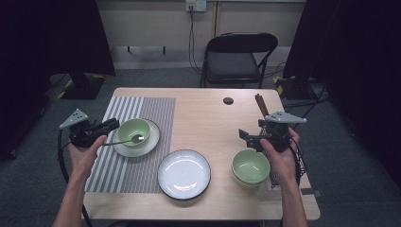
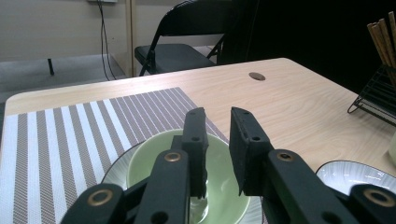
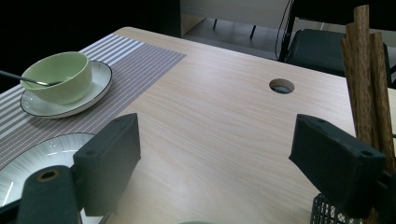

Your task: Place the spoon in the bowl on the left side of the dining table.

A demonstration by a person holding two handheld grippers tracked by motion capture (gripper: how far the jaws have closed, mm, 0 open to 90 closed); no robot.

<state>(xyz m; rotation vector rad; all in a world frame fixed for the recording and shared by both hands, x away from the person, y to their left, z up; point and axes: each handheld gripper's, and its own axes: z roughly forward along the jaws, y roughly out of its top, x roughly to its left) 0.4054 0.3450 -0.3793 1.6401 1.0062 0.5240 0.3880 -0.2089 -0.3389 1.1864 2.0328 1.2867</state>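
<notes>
While the left gripper (image 1: 109,126) hovers at the 9 o'clock rim of the green bowl (image 1: 134,130), its jaws stand slightly apart, with the spoon (image 1: 124,141) resting in the bowl, handle toward them. Jaws of the right gripper (image 1: 246,135) are wide open, gripping nothing, above the tabletop (image 1: 208,118).

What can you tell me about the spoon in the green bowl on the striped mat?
The spoon looks like thin shiny metal. Its scoop rests inside the green bowl, and its handle leans over the rim toward the left gripper, whose jaws stand slightly apart around the handle's end. Whether they press on it is unclear.
</notes>
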